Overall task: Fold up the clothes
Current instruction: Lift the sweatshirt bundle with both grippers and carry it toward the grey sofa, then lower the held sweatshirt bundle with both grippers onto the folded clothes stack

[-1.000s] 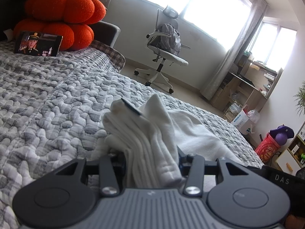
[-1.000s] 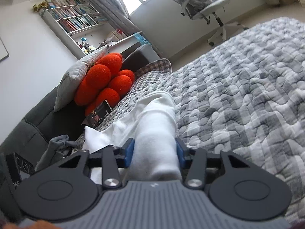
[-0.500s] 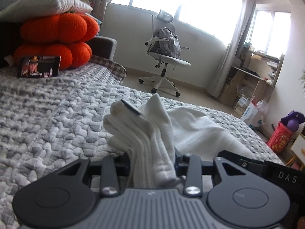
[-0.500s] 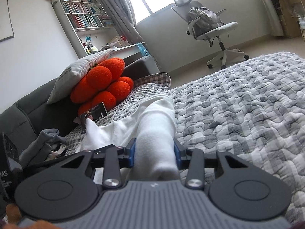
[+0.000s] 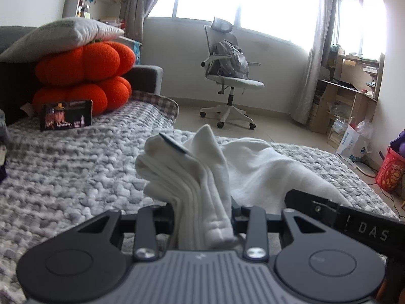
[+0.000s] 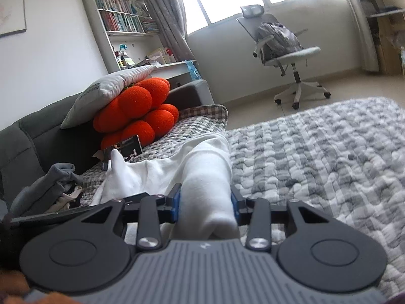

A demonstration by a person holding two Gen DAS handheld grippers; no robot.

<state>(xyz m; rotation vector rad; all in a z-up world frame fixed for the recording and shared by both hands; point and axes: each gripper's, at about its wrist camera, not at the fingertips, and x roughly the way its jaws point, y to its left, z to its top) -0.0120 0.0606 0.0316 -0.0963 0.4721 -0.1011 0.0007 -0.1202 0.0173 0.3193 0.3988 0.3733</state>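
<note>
A white garment (image 5: 255, 167) lies bunched on the grey quilted bed cover (image 5: 76, 177). My left gripper (image 5: 203, 214) is shut on a thick ribbed, folded edge of it, which stands up between the fingers. My right gripper (image 6: 206, 202) is shut on another gathered part of the same garment (image 6: 207, 167), its blue pads (image 6: 176, 204) pressing both sides. The cloth hangs slack between the two grips. In the left wrist view the right gripper's black body (image 5: 341, 217) shows close on the right.
Orange pumpkin cushions (image 5: 86, 76) under a grey pillow (image 5: 63, 34) sit at the sofa end, with a printed box (image 5: 66, 118) in front. A heap of grey clothes (image 6: 48, 187) lies at left. An office chair (image 5: 227, 76) with a backpack stands on the floor beyond the bed.
Both views have rolled toward level and risen a little. The garment stays pinched in both grippers, and more of the room above the bed now shows.
</note>
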